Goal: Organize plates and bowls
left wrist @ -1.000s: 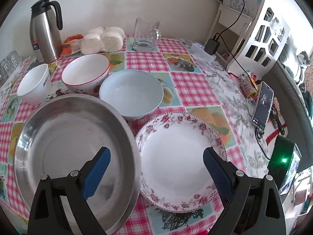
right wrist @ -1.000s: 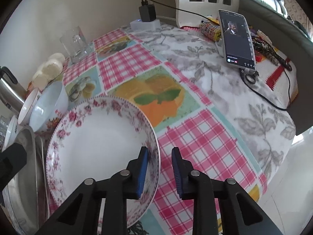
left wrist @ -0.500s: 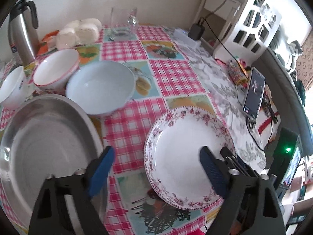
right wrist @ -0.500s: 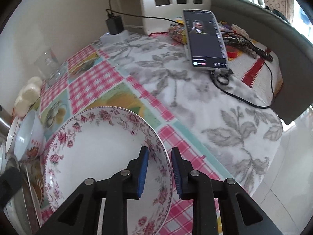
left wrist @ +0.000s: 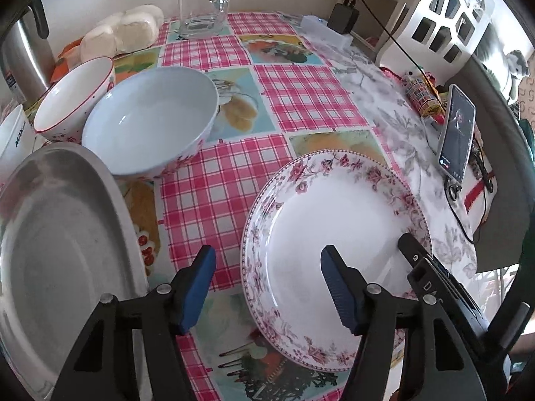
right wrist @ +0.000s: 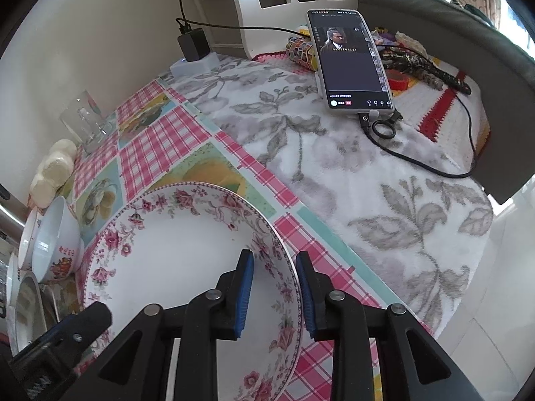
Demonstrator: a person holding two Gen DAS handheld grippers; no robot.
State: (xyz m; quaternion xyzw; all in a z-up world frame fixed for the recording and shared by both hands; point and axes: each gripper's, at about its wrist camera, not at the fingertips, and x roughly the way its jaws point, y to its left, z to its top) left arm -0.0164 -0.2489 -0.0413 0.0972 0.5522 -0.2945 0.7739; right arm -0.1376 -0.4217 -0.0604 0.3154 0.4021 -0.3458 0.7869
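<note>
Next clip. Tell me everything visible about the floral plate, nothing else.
The floral plate is round and white, looks like glazed ceramic, with pink roses around a raised rim and a plain, empty centre. It sits on the checked tablecloth, clear of the bowls. The right tool straddles its rim, one pad inside, one outside; whether they press is unclear. The left tool, whose jaws have just been closing, spans the opposite rim without touching.

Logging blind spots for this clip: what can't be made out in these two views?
- Right gripper straddles the floral plate rim; pad contact is unclear.
- Steel pan: cut off by the left view's edge.
- White cup: mostly cropped there.
- Phone caption text: too small.
- Kettle: top cut off.
</note>
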